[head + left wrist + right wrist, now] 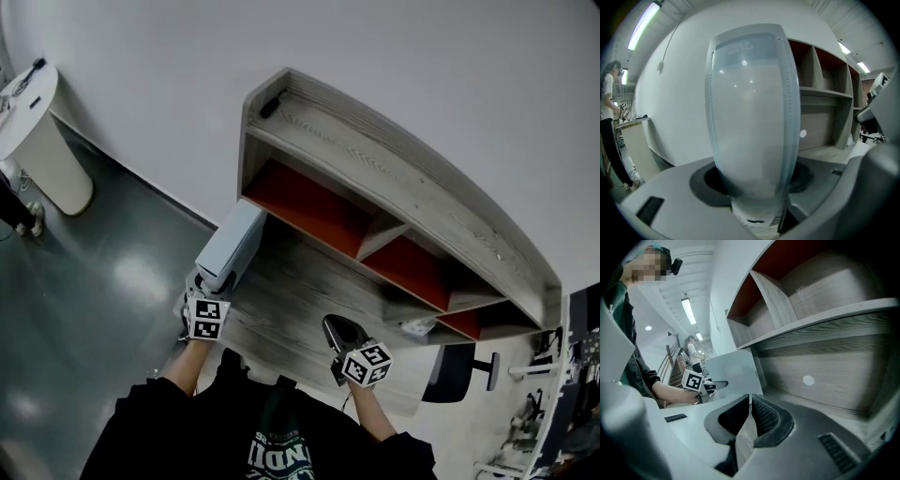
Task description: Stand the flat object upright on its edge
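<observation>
Person: dark sleeves [169,412] enter at the bottom of the head view. One hand-held tool extends forward from each arm.

Right gripper [337,328]: over the near middle of the counter [300,291]. Its ribbed fingers [764,416] are closed on each other with nothing between them, tips pointing towards the shelf unit.

Left gripper [204,286]: at the counter's left edge. Its fingers stand wide and clamp the near end of the flat object across its thickness.

Flat object [234,242]: a pale grey-blue slab with darker blue borders [750,117]. It stands on its long lower edge on the counter, broad face [733,369] upright. It lies along the counter's left edge, running away from the person.

Far end of slab: near the left upright of the shelf unit. Whether the two touch cannot be told.

Open room: bare wood-grain counter lies between the two tools, and between the right gripper and the shelf. To the slab's left the counter ends, and the floor lies below.

Shelf unit [394,178]: grey wood, standing along the counter's far side. Its red-backed compartments [309,202] are split by slanted dividers, and a top board overhangs them. A small white round sticker [808,379] sits on the panel below the shelf board.

Wall [422,56]: plain white, directly behind the shelf unit.

Floor [103,281]: dark and glossy. A white pedestal stand [42,141] stands well apart at far left.
</observation>
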Motion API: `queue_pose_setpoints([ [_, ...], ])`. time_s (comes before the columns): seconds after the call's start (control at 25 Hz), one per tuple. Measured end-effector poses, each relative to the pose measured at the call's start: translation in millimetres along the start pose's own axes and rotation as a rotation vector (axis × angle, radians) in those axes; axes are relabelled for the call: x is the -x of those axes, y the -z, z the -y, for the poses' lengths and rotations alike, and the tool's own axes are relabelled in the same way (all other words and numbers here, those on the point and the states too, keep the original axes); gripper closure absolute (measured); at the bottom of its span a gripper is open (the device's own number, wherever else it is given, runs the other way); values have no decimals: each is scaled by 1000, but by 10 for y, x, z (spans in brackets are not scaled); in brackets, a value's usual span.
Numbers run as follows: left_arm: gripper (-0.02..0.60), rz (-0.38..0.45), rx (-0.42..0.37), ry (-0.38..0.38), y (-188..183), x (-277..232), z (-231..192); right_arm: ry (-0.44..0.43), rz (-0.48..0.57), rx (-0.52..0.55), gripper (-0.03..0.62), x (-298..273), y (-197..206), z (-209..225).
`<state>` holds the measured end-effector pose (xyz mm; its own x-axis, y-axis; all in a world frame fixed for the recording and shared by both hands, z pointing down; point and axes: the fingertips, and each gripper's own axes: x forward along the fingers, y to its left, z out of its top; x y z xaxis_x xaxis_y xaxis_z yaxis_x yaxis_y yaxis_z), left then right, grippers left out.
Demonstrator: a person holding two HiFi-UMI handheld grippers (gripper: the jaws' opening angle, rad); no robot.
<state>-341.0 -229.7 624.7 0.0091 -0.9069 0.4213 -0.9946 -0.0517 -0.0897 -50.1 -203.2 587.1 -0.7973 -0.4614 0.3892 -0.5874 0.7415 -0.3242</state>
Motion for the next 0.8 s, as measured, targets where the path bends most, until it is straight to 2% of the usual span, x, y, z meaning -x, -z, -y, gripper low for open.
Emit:
queue_pose_setpoints([
  [0.44,290,32,5,-26,-42,-285,34,61,14,-20,551,121,18,102],
  [0.8,284,25,17,-31,-112,-462,56,103,25,-48,551,213,20,211],
])
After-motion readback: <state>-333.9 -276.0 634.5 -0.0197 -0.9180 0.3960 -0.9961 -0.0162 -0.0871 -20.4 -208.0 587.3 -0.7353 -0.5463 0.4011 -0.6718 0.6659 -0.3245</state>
